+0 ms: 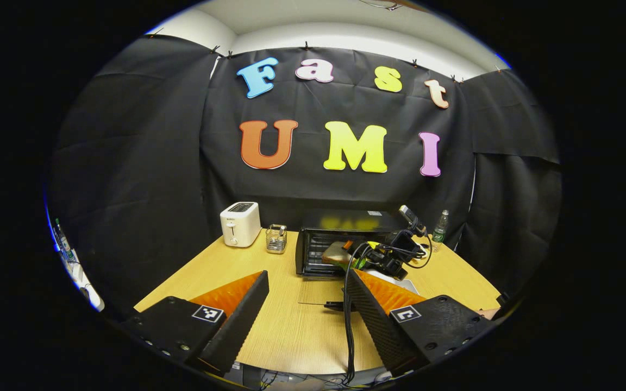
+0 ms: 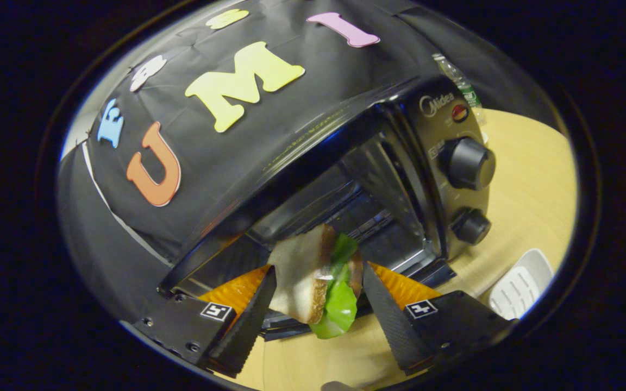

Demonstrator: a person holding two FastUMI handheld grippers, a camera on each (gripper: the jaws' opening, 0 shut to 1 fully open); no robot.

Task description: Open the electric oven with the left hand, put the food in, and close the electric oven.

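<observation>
The black electric oven (image 1: 345,222) stands at the back of the wooden table with its glass door (image 1: 318,293) folded down flat. My left gripper (image 1: 307,274) hovers in front of that door, open and holding nothing. The right gripper (image 1: 364,258) is at the oven mouth. In the right gripper view the right gripper (image 2: 319,269) is shut on a sandwich (image 2: 299,271) of bread and green lettuce, held on edge just in front of the open oven (image 2: 400,163) cavity. The sandwich (image 1: 336,251) also appears in the left gripper view, at the opening.
A white toaster (image 1: 240,224) and a small wire holder (image 1: 276,239) stand left of the oven, and a bottle (image 1: 440,228) stands to its right. A white tray (image 2: 519,285) lies on the table (image 1: 291,326) right of the oven, below its two knobs (image 2: 468,163).
</observation>
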